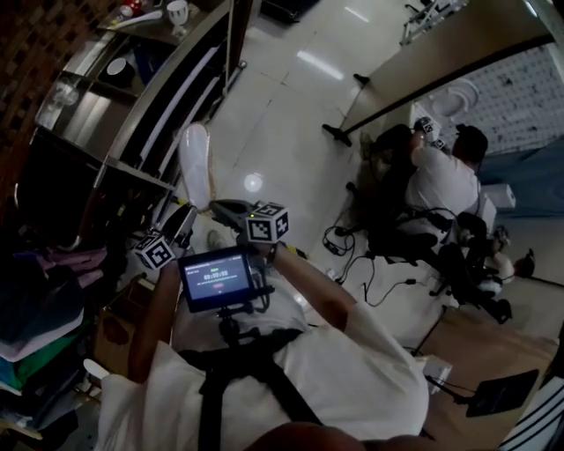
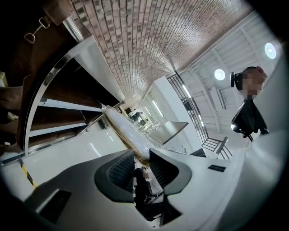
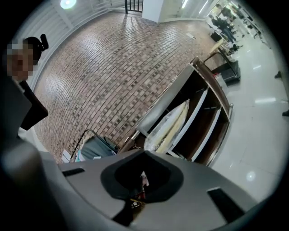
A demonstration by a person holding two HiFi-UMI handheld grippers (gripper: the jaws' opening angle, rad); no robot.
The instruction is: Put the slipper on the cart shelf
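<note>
— left gripper (image 2: 142, 155) is pinching what, exactly?
— its jaws are sitting partway apart and pressing on the near end of the slipper (image 2: 126, 128). the slipper is lying in a clear plastic wrap and pointing away from the pads, alongside the cart shelf (image 2: 58, 108).
— and the right gripper (image 3: 143, 169)?
— its jaws are lying fully together, and the slipper's wrapped end is showing just past their tips. whether they're nipping the wrap, i'm not able to tell.
— so where is the slipper hanging?
— in the air, off every shelf. it's sticking out ahead of both grippers over a glossy pale floor (image 1: 291, 114) that is throwing back ceiling lights. in the head view the steel-framed cart (image 1: 132, 132) is standing just to its left, with a white cup (image 1: 177, 11) sitting on top.
— and the room?
— a brick wall (image 3: 104, 72) is running behind the cart. another person (image 1: 441, 181) is sitting low on the floor among black cables (image 1: 379, 273), beside a long table (image 1: 441, 62).
</note>
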